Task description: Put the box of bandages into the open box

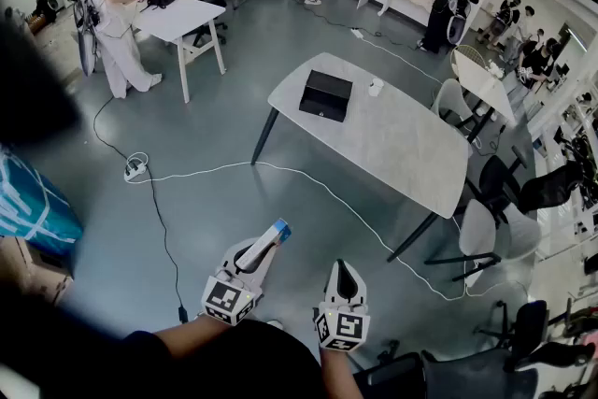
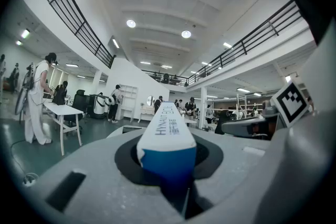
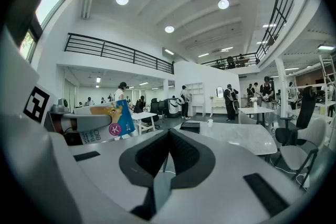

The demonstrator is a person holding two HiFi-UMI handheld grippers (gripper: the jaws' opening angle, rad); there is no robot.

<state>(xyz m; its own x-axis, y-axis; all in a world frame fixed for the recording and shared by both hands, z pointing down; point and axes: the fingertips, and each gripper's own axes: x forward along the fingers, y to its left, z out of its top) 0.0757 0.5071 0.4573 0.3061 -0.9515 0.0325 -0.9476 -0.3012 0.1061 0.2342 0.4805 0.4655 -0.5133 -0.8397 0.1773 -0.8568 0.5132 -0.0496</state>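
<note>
My left gripper (image 1: 265,248) is shut on the box of bandages (image 1: 273,236), a long white box with a blue end, and holds it in the air over the floor. In the left gripper view the box of bandages (image 2: 167,136) sticks out forward between the jaws of the left gripper (image 2: 169,168). The open box (image 1: 326,94), black, sits on the near-left part of the grey table (image 1: 402,145), well ahead of both grippers. Beside the left one, my right gripper (image 1: 345,277) is shut with nothing in it. The right gripper view shows the bandage box (image 3: 100,122) to its left and the open box (image 3: 190,126) ahead.
A small white cup (image 1: 375,87) stands on the grey table beyond the black box. Chairs (image 1: 481,234) are at the table's right side. A white cable (image 1: 280,171) runs across the floor between me and the table. A white table (image 1: 182,16) and people stand at the far left.
</note>
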